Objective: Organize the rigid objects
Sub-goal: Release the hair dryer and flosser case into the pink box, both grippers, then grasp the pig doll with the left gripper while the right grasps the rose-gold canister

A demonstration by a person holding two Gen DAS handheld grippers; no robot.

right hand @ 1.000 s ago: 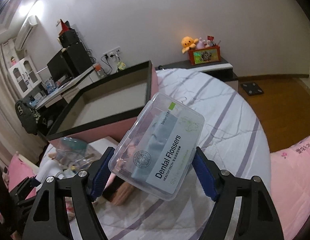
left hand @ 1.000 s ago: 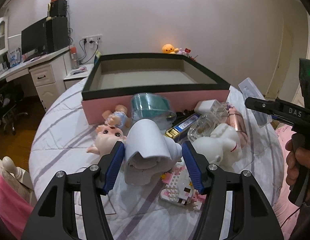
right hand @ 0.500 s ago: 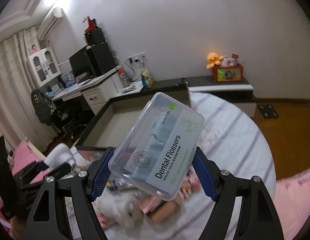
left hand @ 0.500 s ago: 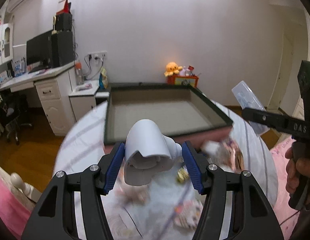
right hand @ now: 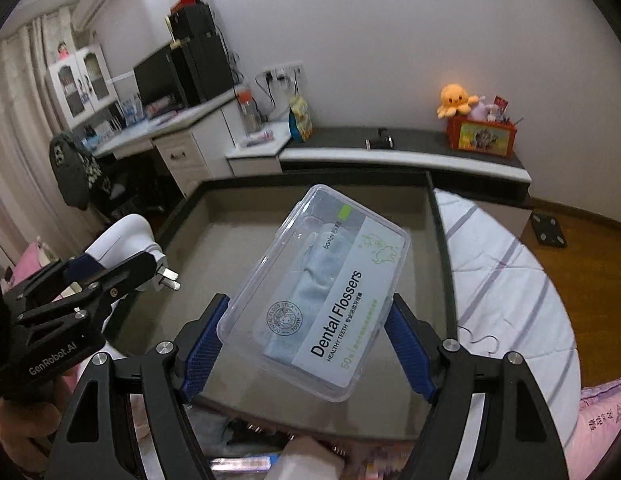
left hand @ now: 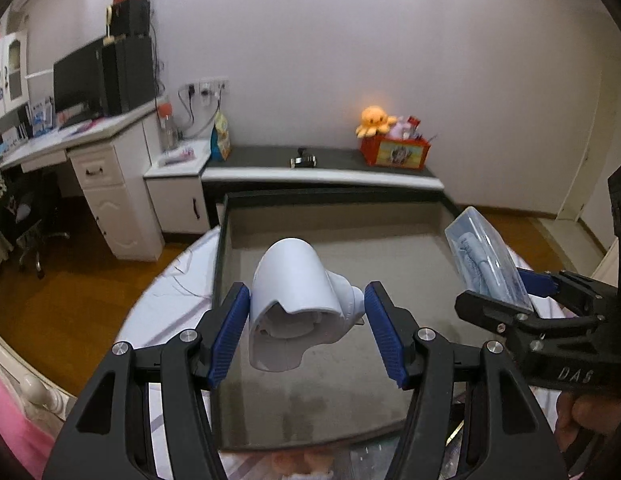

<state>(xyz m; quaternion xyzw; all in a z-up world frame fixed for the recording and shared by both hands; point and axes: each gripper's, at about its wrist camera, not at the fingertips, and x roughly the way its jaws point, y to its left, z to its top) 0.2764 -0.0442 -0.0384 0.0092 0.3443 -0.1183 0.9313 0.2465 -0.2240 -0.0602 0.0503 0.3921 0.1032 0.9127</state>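
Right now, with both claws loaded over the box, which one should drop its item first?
Probably the left claw: its white plug-in device hangs above the middle of the box's bare floor. The right claw holds its flosser case nearer the box's right wall.
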